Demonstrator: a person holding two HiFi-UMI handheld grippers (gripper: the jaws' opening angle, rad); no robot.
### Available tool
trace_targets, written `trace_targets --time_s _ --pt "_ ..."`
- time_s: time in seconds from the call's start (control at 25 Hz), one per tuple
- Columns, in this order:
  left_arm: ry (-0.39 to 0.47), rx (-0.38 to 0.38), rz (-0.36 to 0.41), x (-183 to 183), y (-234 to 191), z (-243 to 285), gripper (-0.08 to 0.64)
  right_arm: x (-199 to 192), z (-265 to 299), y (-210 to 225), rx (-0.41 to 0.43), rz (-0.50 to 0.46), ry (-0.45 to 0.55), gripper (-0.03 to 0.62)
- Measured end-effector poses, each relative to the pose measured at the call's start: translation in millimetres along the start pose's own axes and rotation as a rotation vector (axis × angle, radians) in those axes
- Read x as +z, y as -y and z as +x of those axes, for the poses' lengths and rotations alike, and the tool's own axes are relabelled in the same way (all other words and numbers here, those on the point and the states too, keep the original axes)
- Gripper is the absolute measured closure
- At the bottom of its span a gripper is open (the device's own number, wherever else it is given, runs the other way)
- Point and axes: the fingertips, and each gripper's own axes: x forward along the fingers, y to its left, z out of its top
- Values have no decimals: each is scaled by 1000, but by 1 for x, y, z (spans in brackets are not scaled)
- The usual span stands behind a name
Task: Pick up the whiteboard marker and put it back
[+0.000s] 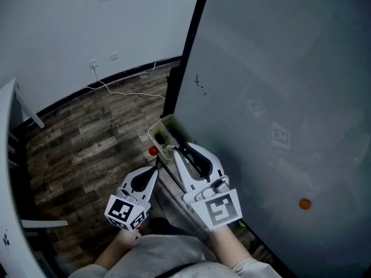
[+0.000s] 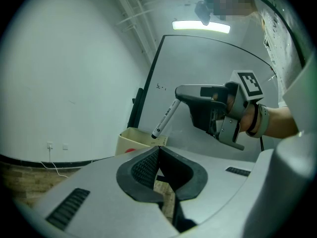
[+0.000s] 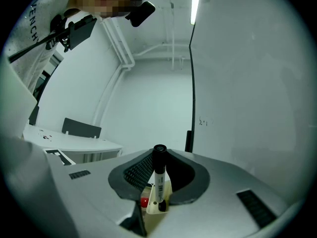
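While left claw [image 2: 157, 151] sits closed, right claw [image 3: 159, 158] grips whiteboard marker [image 3: 159, 183], its print illegible

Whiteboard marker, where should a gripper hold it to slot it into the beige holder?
By the rear end of the barrel, as the right gripper holds the whiteboard marker now: pads on its two sides, the marker running out along the jaws. That leaves its long front free to drop into the beige holder from above.
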Motion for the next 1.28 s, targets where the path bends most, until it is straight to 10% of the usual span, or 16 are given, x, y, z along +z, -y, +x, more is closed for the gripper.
trace_targets --time_s 1.28 --pt "-36 52 -47 -18 -40 25 545 -82 35 3 38 4 -89 508"
